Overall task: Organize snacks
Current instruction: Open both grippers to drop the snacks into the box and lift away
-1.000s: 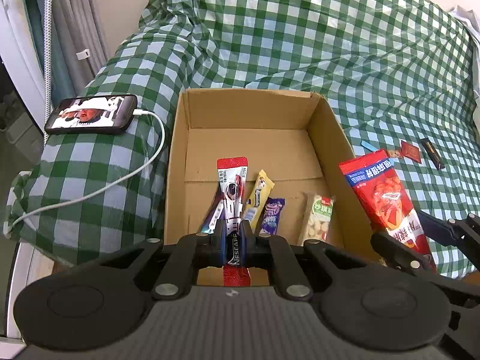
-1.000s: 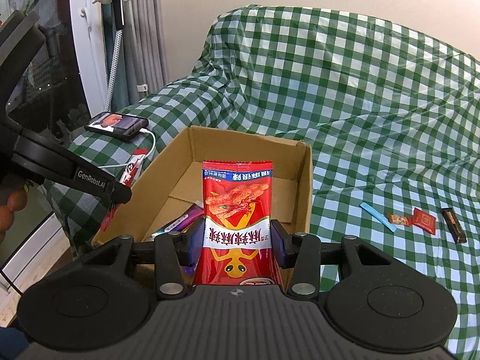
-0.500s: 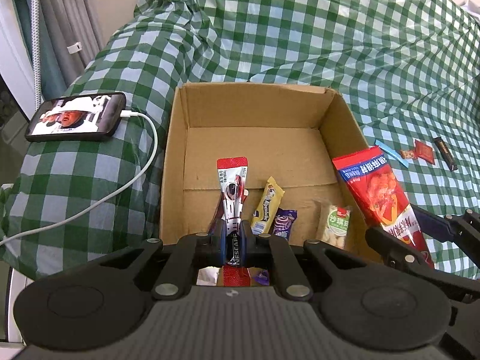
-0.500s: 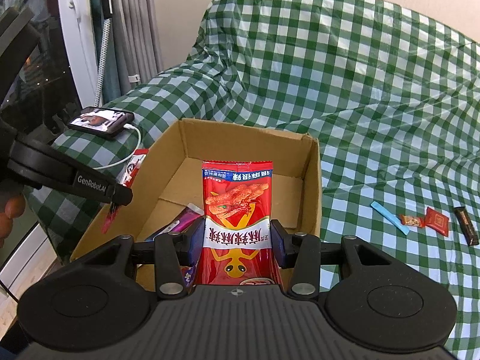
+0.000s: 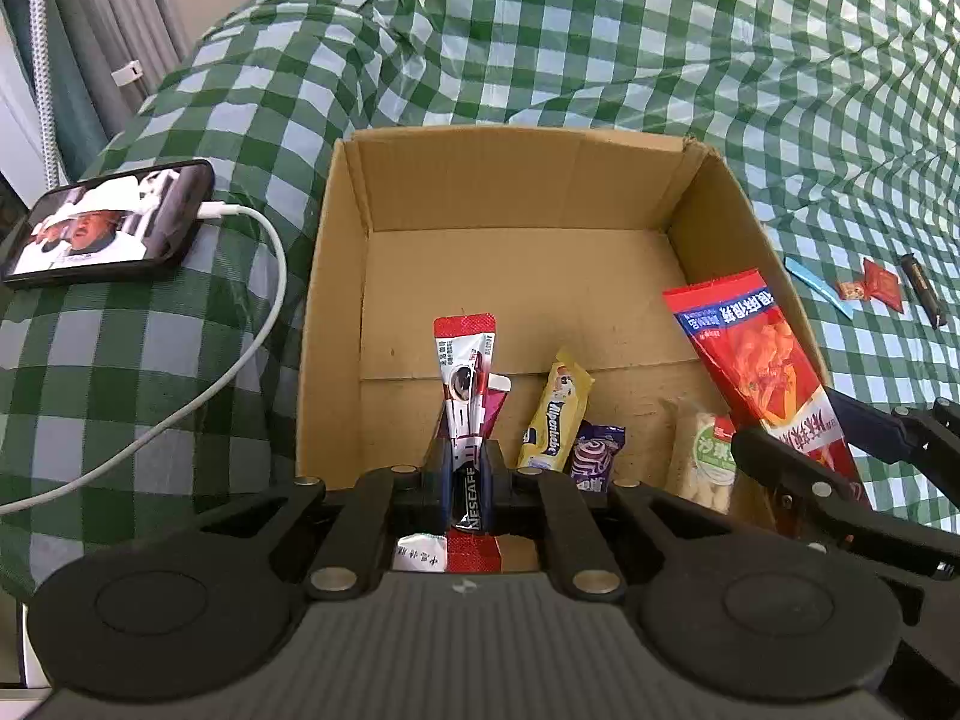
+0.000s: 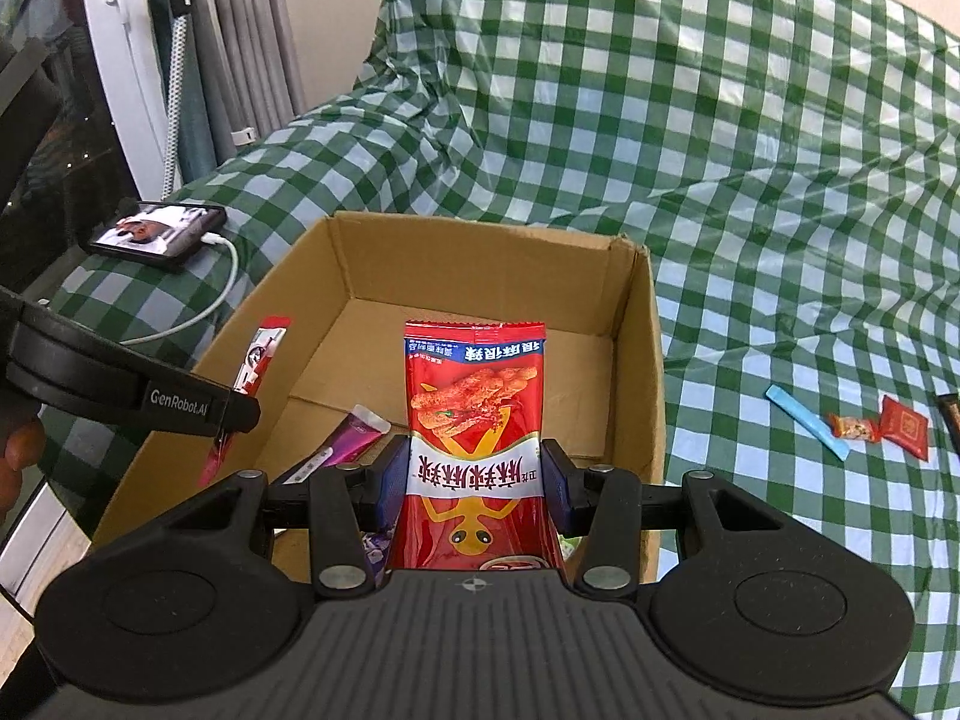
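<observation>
Cardboard box [image 5: 516, 192] loomed larger than second earlier; both grippers had come nearer, lower over it. Right gripper [image 6: 474, 483] stayed clamped on red spicy-strip bag [image 6: 474, 396], upright above box's 5 o'clock corner. Left gripper [image 5: 467, 489] kept pinching Nescafe sachet [image 5: 465, 360] over near wall, 6 o'clock. Napolitaner wafer [image 5: 555, 417], purple candy [image 5: 591, 456], green-label pack [image 5: 708, 456] unmoved on box floor. Phone [image 5: 108, 222] at 9 o'clock.

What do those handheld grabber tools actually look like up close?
Both are matte black plastic. The left gripper and right gripper each have a ribbed grey top, two round discs, silver pivot bolts and blue-padded fingers. The left one's side reads "GenRobot.AI" in white. No cables or sleeves show.
</observation>
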`<state>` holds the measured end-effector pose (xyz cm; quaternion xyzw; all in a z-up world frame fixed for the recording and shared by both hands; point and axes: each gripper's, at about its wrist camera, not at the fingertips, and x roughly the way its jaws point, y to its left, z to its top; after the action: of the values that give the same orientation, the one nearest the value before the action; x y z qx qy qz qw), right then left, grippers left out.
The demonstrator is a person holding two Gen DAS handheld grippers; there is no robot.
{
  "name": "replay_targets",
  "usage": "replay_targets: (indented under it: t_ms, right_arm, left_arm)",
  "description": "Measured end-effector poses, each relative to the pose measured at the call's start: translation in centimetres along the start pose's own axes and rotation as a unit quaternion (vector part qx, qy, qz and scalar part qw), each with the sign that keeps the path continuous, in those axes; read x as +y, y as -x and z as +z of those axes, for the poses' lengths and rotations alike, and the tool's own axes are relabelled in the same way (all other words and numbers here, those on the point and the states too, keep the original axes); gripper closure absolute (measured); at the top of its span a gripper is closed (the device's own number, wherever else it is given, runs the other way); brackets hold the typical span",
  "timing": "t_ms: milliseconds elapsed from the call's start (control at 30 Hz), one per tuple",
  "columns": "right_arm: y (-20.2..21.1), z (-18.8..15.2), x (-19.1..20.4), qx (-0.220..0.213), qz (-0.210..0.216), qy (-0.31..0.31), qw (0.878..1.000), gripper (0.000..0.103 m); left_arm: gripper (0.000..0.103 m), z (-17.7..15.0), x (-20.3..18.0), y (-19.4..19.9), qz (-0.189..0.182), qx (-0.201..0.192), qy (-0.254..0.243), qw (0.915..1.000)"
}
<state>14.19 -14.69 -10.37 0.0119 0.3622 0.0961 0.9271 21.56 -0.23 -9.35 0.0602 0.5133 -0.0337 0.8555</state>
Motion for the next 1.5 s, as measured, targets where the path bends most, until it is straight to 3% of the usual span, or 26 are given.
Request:
replay_targets:
  t_ms: [300, 400, 433, 467, 500, 533, 567, 600, 800, 1033, 1500]
  right_arm:
    - [-2.4, 0.3, -0.4, 0.010, -0.003, -0.010, 1.000, 0.055]
    - [-3.0, 0.5, -0.6, 0.013, -0.004, -0.016, 1.000, 0.055]
    - [-3.3, 0.6, -0.8, 0.015, -0.003, -0.024, 1.000, 0.055]
    - [-3.5, 0.8, -1.0, 0.016, -0.001, -0.036, 0.999, 0.052]
    - [-3.6, 1.0, -1.3, 0.015, 0.001, -0.054, 0.998, 0.046]
    - [-3.7, 1.3, -1.6, 0.012, 0.002, -0.068, 0.998, 0.040]
    - [-3.7, 1.5, -1.8, 0.010, 0.002, -0.078, 0.997, 0.030]
    - [-3.5, 1.6, -1.8, 0.006, 0.002, -0.082, 0.997, 0.026]
    - [-1.4, 0.2, -1.4, 0.018, -0.002, -0.072, 0.997, 0.015]
    - [2.9, -2.3, -0.2, 0.040, -0.010, -0.072, 0.997, 0.008]
    - [11.6, -5.5, 3.4, -0.005, -0.020, -0.048, 0.999, 0.001]
  left_arm:
    - [0.092, 0.7, 0.0, -2.1, 0.009, 0.011, -0.001, 0.9999]
    - [0.082, 1.0, 0.1, -2.7, 0.013, 0.009, -0.008, 0.9998]
    - [0.054, 1.2, 0.1, -2.8, 0.014, 0.010, -0.011, 0.9998]
    - [0.018, 1.4, 0.2, -2.8, 0.017, 0.009, -0.011, 0.9997]
    - [0.005, 1.5, 0.3, -2.6, 0.024, 0.002, -0.006, 0.9997]
    - [0.000, 1.4, 0.4, -2.1, 0.033, -0.014, 0.000, 0.9994]
    - [0.000, 1.3, 0.6, -1.6, 0.039, -0.030, 0.003, 0.9988]
    - [0.000, 1.2, 0.6, -1.3, 0.037, -0.031, 0.001, 0.9988]
    - [0.000, -0.8, 1.1, -0.8, 0.025, 0.019, 0.008, 0.9995]
    - [0.000, -4.2, 0.9, 2.6, 0.029, 0.024, 0.013, 0.9992]
    - [0.000, -10.9, -0.3, 10.7, 0.029, -0.028, 0.009, 0.9991]
